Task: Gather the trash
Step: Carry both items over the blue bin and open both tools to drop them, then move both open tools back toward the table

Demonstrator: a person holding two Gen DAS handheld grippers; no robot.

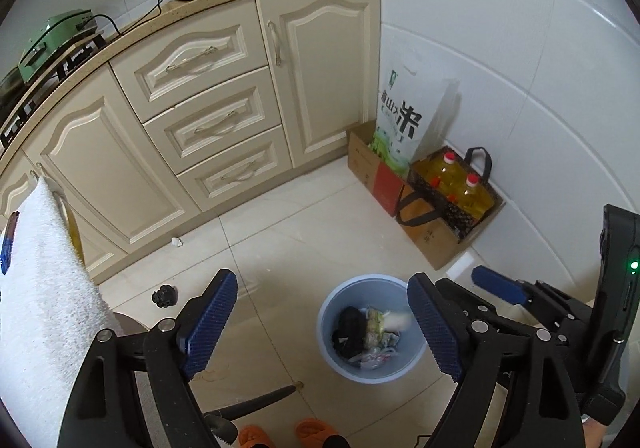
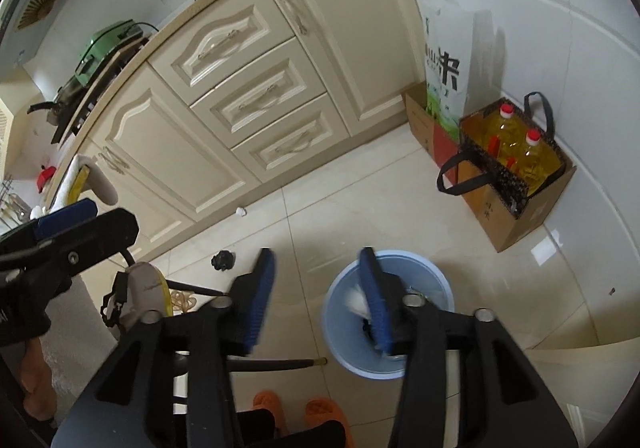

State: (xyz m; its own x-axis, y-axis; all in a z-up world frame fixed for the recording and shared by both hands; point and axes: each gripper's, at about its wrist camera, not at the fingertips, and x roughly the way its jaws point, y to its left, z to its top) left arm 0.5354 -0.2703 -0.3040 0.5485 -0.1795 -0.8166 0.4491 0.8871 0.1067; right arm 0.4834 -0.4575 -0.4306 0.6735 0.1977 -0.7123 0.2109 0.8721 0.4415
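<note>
A light blue bin (image 1: 360, 280) stands on the tiled floor and holds a black wad, crumpled wrappers and a blurred white piece (image 1: 400, 321). My left gripper (image 1: 320, 324) hangs open above the bin's left side, with nothing between its blue pads. My right gripper (image 2: 316, 300) is open too; its right finger (image 2: 374, 300) lies over the bin (image 2: 340, 328), and a blurred white scrap (image 2: 357, 302) shows just beside that pad. A small white crumpled scrap (image 1: 176, 242) (image 2: 240, 212) lies by the cabinet base. A black crumpled lump (image 1: 164, 295) (image 2: 223, 260) lies on the floor nearer me.
Cream cabinets (image 1: 208, 120) run along the left and back. A rice bag (image 1: 400, 116) and a box of oil bottles (image 1: 456, 188) stand by the right wall. A white towel (image 1: 44, 288) hangs at left. Orange slippers (image 1: 280, 434) and a thin black rod (image 1: 256, 402) are near my feet.
</note>
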